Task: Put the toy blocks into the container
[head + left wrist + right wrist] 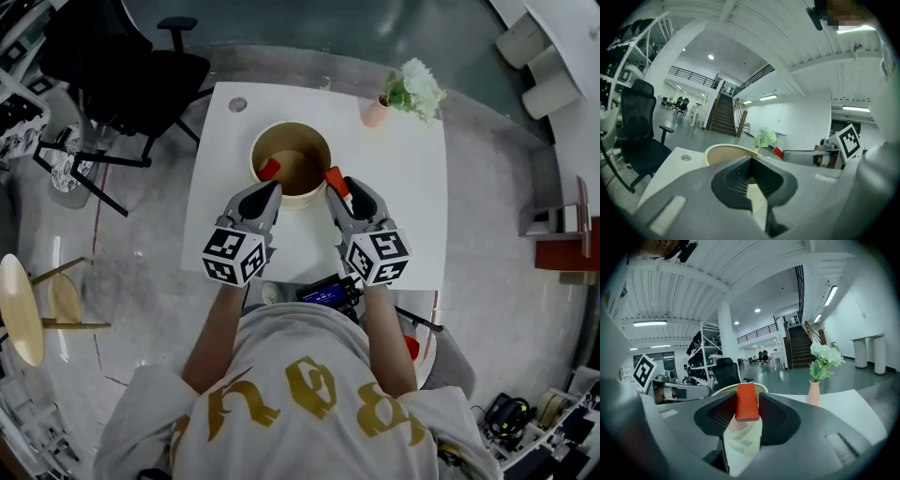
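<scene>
The right gripper [746, 399] is clamped on a red block [746, 403], held at the rim of the container [291, 161] on the table [412, 216]. The left gripper [751, 160] has its jaws together, nothing seen between them. In the head view a second red block [269, 169] shows just past its tip, inside the rim; whether they touch I cannot tell.

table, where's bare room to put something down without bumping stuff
Free: the right side of the table, between vase and near edge; the left strip beside the container. Crowded: the middle, where left tongs and right tongs hang at the container.
</scene>
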Motion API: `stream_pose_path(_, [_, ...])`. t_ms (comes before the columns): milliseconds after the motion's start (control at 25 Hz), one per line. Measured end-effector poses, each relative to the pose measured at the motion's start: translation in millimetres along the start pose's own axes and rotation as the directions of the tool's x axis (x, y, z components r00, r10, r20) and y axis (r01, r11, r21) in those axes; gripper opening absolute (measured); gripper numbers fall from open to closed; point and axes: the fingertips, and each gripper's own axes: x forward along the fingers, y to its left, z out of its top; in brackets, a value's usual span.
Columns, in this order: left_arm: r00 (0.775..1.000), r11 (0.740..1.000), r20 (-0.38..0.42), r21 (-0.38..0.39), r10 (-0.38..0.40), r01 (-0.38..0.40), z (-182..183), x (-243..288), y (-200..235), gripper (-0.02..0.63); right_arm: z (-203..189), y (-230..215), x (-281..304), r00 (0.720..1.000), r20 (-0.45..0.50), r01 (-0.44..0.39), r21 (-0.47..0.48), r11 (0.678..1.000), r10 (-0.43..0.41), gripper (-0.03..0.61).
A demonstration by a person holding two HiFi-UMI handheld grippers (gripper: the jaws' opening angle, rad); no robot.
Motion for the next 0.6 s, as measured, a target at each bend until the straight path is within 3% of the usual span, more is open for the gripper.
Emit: stream_pose_path(600, [0.998, 0.998, -0.015, -0.001, 0.069, -0.069, -1, 12, 18, 0.0, 1, 16, 42, 0.994, -0.048, -0.098, -0.054, 0.994, 0.095, 0.178])
